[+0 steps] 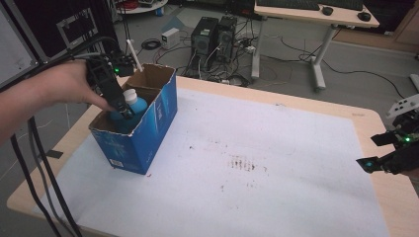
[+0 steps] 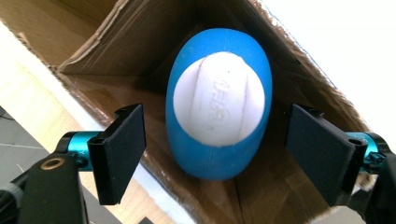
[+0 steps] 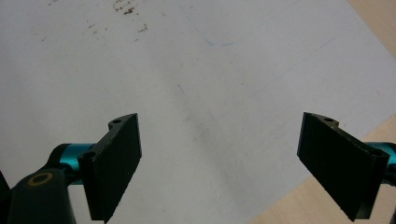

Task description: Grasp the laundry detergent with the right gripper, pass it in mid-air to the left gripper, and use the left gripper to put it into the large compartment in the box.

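I judge this to be the release step: my left gripper (image 2: 215, 154) hangs over the open cardboard box (image 1: 148, 123) with its jaws spread wide either side of the blue bottle (image 2: 218, 154), a clear gap on both sides and neither pad touching it. The bottle stands inside the box, at the end nearer my left hand, resting on the box floor as far as I can tell. Its long axis runs vertically: the white cap (image 2: 218, 98) faces straight up at my left gripper's camera, and in the high view the cap (image 1: 130, 94) shows above the blue shoulders.

The box sits on the white mat (image 1: 276, 163) at the left part of the desk (image 1: 368, 121).

My right gripper (image 3: 219, 163) waits at the right edge of the desk, jaws wide open over bare mat, holding nothing.

Next, I think, I should lift the left gripper straight up out of the box, keeping the jaws open so neither pad catches the cap or the torn cardboard rim.
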The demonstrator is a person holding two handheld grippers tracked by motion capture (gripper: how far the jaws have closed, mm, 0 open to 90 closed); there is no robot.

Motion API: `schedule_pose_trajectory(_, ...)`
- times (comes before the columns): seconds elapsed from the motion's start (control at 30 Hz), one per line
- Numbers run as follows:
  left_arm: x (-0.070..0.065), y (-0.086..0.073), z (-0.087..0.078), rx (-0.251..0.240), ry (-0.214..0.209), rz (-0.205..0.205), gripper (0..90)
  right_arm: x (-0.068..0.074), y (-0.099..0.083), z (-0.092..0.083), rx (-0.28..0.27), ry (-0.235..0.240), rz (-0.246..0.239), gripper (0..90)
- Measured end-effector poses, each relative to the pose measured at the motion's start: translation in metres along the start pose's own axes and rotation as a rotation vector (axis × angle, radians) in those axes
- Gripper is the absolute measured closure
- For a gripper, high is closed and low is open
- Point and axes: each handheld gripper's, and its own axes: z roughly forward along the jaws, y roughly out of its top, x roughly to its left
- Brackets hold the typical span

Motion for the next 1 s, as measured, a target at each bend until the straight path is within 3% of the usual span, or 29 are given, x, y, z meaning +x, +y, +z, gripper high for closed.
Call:
schedule_pose_trajectory(0.07, 0.000, 0.000, -0.003, -0.001, 0.006, 0.002, 19.4, 0.001, 0.000, 0.000, 0.000, -0.001, 0.001, 13.2)
schedule_pose_trajectory(0.27, -0.003, 0.008, -0.032, -0.036, 0.035, 0.018, 19.4, 0.005, 0.001, 0.000, -0.006, -0.002, -0.011, 13.2)
schedule_pose_trajectory(0.5, -0.024, 0.036, -0.054, -0.075, 0.003, 0.128, 19.3, 0.013, 0.006, 0.002, -0.010, -0.001, -0.025, 13.3)
schedule_pose_trajectory(0.77, -0.064, 0.075, -0.037, -0.068, -0.061, 0.281, 19.3, 0.027, 0.018, 0.004, -0.022, 0.005, -0.051, 13.2)
schedule_pose_trajectory(1.0, -0.093, 0.105, -0.013, -0.052, -0.105, 0.371, 19.3, 0.042, 0.028, 0.005, -0.031, 0.015, -0.093, 13.2)
